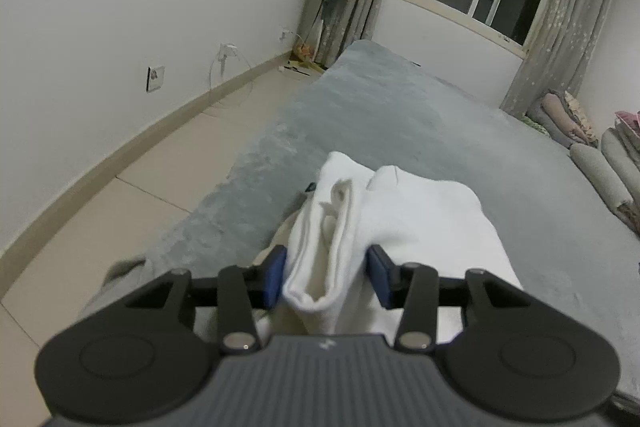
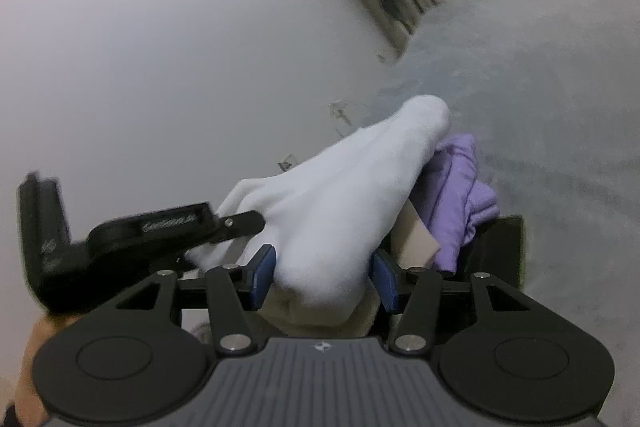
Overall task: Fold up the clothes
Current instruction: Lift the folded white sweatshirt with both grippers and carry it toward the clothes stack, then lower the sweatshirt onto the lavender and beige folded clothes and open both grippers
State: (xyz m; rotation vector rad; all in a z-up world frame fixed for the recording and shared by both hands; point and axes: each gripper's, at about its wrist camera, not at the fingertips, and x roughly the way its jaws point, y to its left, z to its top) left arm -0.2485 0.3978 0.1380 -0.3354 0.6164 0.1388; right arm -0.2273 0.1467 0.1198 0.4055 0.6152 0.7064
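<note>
The white garment [image 1: 384,223] is folded into a thick bundle and sits between both grippers above the grey blanket [image 1: 420,115] that covers the bed. In the left wrist view the left gripper [image 1: 326,277] has its blue fingers [image 1: 274,279] spread to either side of a rolled fold; the left finger touches the cloth, while a small gap shows at the right one, so they do not pinch it. In the right wrist view the right gripper [image 2: 322,277] also has its fingers [image 2: 262,275] apart around the bundle's near end, with cloth bulging between them, touching but not clearly squeezed. The left gripper's black body [image 2: 120,231] shows at that view's left side. A purple garment [image 2: 456,195] lies just beside the white one, with a beige piece [image 2: 414,239] near it.

The cloth looks soft, light and limp, likely cotton knit. It will probably sag and unroll if held by one layer only. The best hold seems to be across all layers at the folded edge, near the two ends, so the stack keeps its shape when set down.
</note>
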